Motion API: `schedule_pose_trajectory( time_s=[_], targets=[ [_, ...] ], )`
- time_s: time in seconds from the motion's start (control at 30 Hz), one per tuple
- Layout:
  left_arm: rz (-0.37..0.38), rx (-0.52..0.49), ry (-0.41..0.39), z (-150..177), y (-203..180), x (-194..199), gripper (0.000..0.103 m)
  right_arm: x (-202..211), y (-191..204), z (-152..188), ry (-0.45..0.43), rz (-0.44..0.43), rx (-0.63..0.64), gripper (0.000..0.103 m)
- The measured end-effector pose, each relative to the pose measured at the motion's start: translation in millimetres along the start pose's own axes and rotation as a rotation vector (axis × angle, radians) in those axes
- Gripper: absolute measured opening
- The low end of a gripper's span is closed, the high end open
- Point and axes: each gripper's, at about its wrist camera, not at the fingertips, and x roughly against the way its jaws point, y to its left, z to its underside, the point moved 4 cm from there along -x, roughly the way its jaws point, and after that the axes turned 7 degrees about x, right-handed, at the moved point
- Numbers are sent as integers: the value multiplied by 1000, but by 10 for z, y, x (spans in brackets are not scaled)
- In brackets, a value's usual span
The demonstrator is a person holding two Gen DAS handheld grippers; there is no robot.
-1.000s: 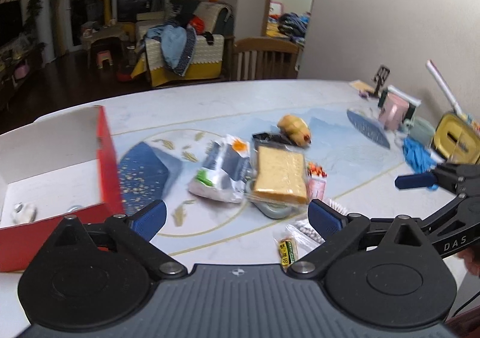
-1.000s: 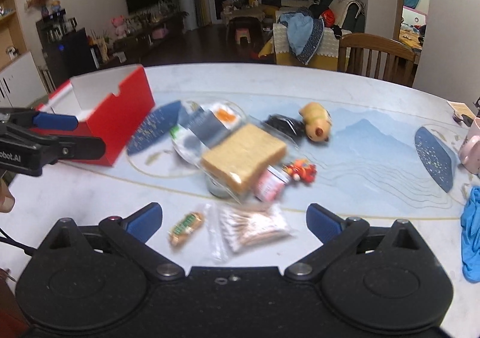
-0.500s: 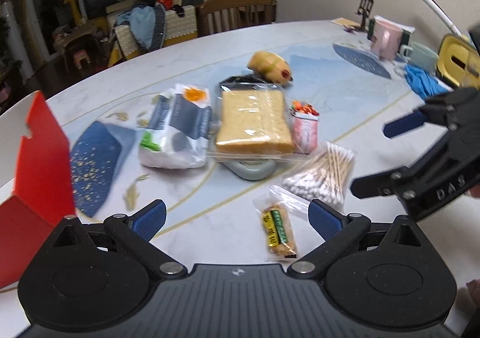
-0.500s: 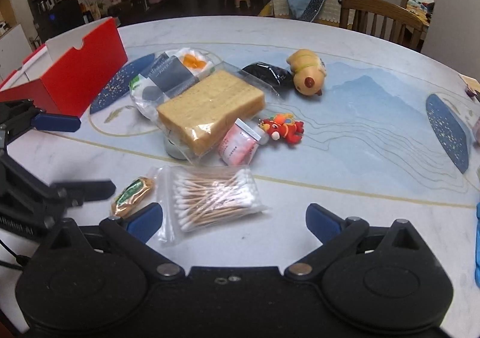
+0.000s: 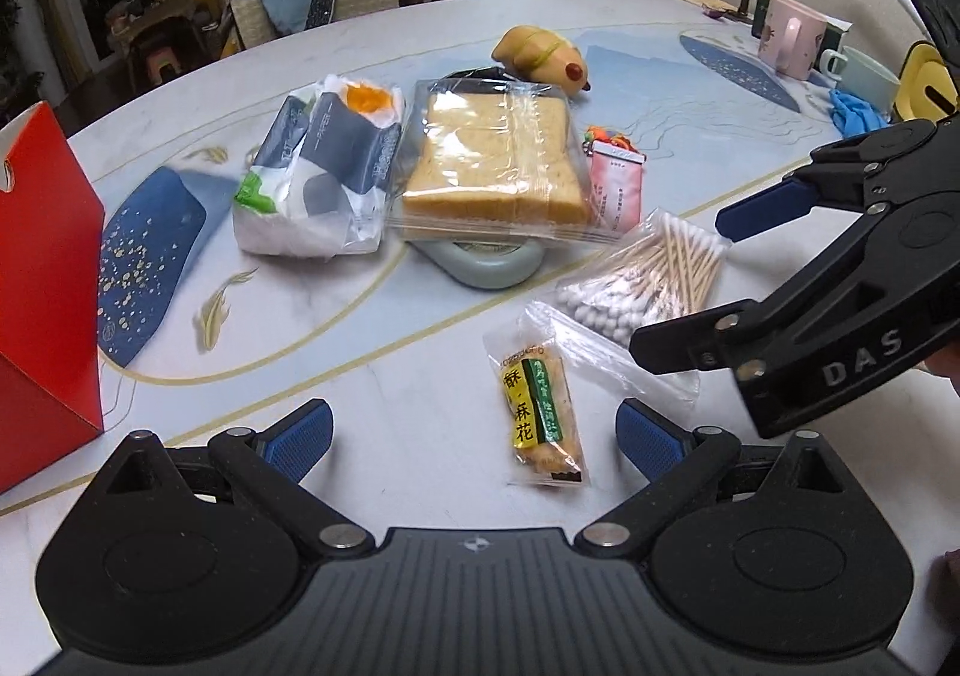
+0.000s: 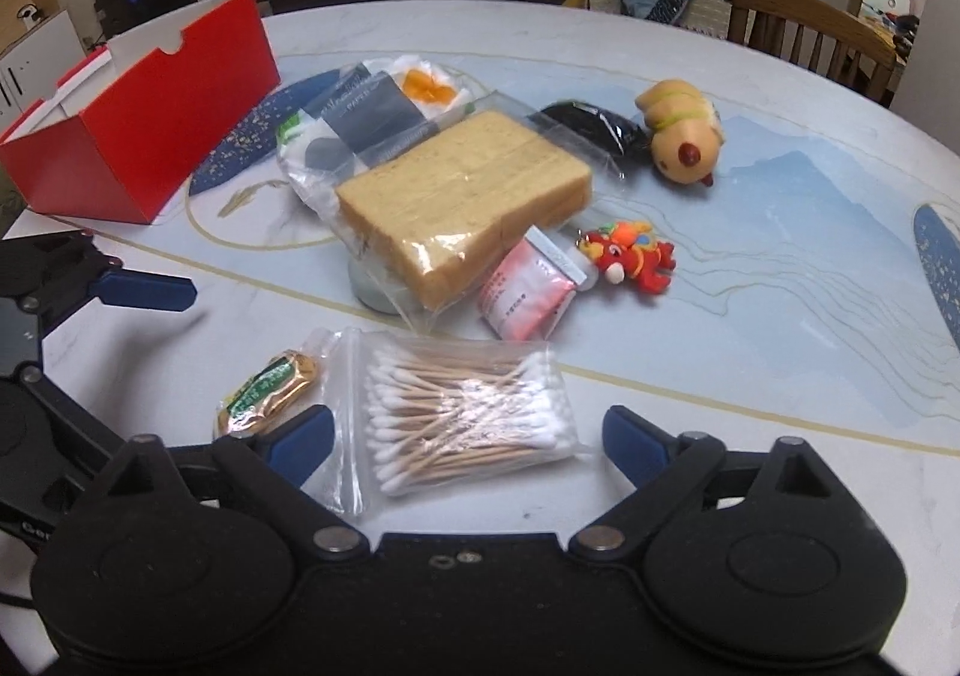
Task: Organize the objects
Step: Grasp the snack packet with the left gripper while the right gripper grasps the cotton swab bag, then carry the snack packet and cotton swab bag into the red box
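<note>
My left gripper (image 5: 474, 430) is open and empty, low over the table, with a small snack packet (image 5: 543, 418) lying between its fingertips. My right gripper (image 6: 468, 436) is open and empty around a clear bag of cotton swabs (image 6: 462, 412), which also shows in the left wrist view (image 5: 648, 280). The snack packet (image 6: 270, 391) lies just left of the swabs. Behind them are bagged bread (image 6: 462, 196), a pink sachet (image 6: 525, 292), a red dragon toy (image 6: 630, 256), a yellow plush (image 6: 681, 135), a tissue pack (image 6: 360, 117) and an open red box (image 6: 150, 135).
The bread rests on a grey-green round object (image 5: 492, 262). Mugs (image 5: 792, 39), a blue cloth (image 5: 855, 105) and a yellow item (image 5: 924, 81) stand at the table's right side. A wooden chair (image 6: 810, 33) is behind the table.
Both grippers have moved forward and lower toward the table. The snack packet now lies between the left fingertips and the swab bag between the right fingertips.
</note>
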Motion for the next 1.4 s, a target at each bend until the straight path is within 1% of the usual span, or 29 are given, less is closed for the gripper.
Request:
schedule_pose_trajectory(
  time_s=[0.07, 0.13, 0.2, 0.23, 0.33, 0.4, 0.43, 0.47, 0.5, 0.57, 0.6, 0.9, 1.0, 1.27, 1.4],
  targets=[
    [1, 5, 0, -3, -4, -7, 100, -24, -3, 4, 5, 0, 0, 92],
    [5, 9, 5, -4, -10, -15, 93, -40, -3, 7, 12, 2, 4, 90],
    [5, 10, 19, 1, -21, -36, 75, -38, -6, 4, 11, 2, 5, 89],
    [9, 9, 16, -1, -27, -33, 74, -39, -10, -1, 12, 0, 3, 89],
    [24, -4, 18, -25, -62, -30, 63, -39, -23, -6, 10, 2, -3, 86],
    [38, -24, 20, -45, -101, -27, 51, -33, -29, -4, 8, -1, -5, 84],
    [44, -32, 22, -51, -120, -27, 48, -28, -27, -3, 7, -4, -4, 83],
    [49, -38, 23, -55, -138, -24, 40, -19, -20, 0, 4, -6, 1, 78],
    [51, -44, 25, -60, -150, -19, 31, -9, -10, 1, 2, -5, 6, 76],
    [55, -43, 32, -68, -158, -15, 25, 3, -1, 10, 1, -5, 5, 74],
    [55, -40, 33, -69, -154, -12, 21, 6, 2, 14, 0, -5, 1, 74],
    [59, -15, 39, -53, -75, 39, 20, 136, 10, 115, -10, -15, -43, 71],
    [44, -1, 38, -60, -27, 93, 20, 237, 26, 138, -20, -17, -57, 71],
    [60, 75, 11, -154, 127, 395, 20, 664, 93, 46, -87, -26, -82, 71],
    [72, 87, -32, -258, 178, 609, 20, 915, 133, -82, -135, -33, -104, 71]
  ],
)
